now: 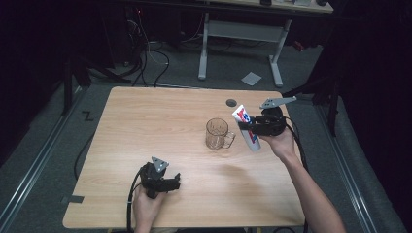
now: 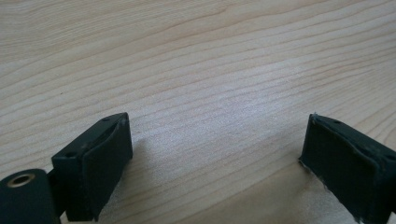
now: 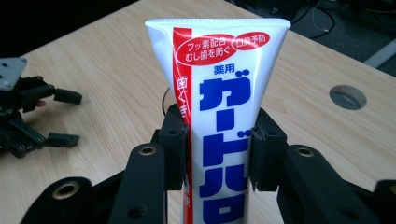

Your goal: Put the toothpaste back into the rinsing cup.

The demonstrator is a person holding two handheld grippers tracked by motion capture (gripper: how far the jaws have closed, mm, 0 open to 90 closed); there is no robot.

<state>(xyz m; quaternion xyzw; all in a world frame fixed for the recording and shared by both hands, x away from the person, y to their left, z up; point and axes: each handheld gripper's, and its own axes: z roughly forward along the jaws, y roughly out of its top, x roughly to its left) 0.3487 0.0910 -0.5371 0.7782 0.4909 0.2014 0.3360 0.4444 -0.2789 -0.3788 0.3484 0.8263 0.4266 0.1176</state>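
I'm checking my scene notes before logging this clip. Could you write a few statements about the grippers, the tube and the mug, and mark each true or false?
1. The right gripper is shut on the toothpaste tube. True.
2. The tube lies flat on the table. False: it is held above the table.
3. The left gripper holds the glass mug. False: its jaws are open with nothing between them.
4. The glass mug stands upright on the table. True.

Lit table [image 1: 145, 126] amid dark surroundings; high view soft, close views sharp.
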